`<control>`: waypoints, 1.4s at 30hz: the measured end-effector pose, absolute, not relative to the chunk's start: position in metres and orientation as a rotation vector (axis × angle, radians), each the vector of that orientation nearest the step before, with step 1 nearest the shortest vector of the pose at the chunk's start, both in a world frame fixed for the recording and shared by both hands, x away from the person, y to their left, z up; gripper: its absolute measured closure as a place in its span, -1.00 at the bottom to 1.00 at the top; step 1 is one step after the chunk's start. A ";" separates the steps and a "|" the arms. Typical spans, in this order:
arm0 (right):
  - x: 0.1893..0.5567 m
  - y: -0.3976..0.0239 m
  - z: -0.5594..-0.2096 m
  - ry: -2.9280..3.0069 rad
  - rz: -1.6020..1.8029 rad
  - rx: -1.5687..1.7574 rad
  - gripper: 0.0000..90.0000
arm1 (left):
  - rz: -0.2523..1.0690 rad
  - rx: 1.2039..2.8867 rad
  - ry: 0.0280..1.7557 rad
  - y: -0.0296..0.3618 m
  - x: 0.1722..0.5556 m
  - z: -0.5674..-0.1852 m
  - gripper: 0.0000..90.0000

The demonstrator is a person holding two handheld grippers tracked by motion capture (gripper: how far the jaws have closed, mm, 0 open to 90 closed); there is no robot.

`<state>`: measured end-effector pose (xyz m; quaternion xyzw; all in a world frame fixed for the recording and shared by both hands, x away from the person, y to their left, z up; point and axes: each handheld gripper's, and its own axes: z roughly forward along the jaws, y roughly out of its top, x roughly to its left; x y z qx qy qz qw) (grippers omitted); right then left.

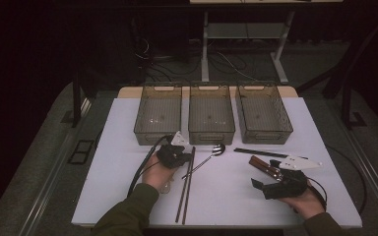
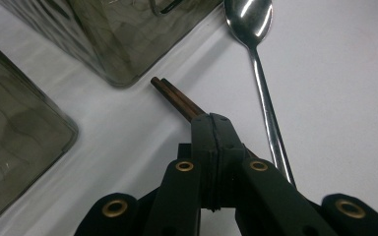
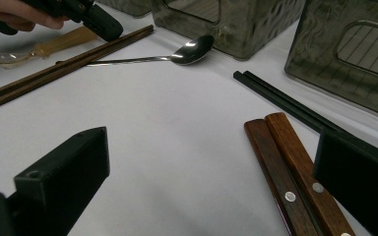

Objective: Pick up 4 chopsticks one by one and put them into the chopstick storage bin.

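Here, three smoky see-through bins stand side by side at the far edge of the white table [image 1: 128, 196]: left bin [image 1: 158, 114], middle bin [image 1: 211, 113] and right bin [image 1: 263, 112]; from the high view their ribbed floors look bare, though faint glints in the left bin cannot be read. In front of them lie a pair of brown chopsticks [image 1: 187, 184], a steel spoon [image 1: 207, 157], a pair of black chopsticks [image 1: 261, 153] and two wooden-handled pieces [image 1: 262, 166] with rivets. The left gripper [image 1: 176, 156] has its jaws pressed together on the far end of the brown chopsticks, just short of their tips; in the left gripper view the tips [image 2: 165, 88] poke out beyond the closed jaws, close to the corner of a bin [image 2: 123, 34], with the spoon's bowl [image 2: 248, 17] beside them. The right gripper [image 1: 266, 184] rests near the table's right front with its jaws wide apart and nothing between them; in the right gripper view the wooden handles [image 3: 290, 167] lie just beside its right-hand jaw, their working ends cut off, so the tool type is unclear. A pale, glassy spoon-like thing [image 3: 24, 51] lies partly hidden under the left hand [image 3: 15, 14] and is hard to identify.
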<state>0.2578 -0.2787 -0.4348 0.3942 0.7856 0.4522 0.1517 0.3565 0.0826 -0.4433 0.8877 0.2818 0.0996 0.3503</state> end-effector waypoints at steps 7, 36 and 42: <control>0.258 -0.279 -0.435 2.256 1.294 1.128 -0.99 | 0.243 2.304 0.719 0.078 0.355 -0.445 0.99; 0.258 -0.279 -0.434 2.254 1.296 1.128 -0.99 | 0.215 2.313 0.673 0.067 0.349 -0.446 0.99; 0.258 -0.279 -0.434 2.253 1.296 1.129 -0.99 | 0.209 2.322 0.644 0.061 0.346 -0.445 0.99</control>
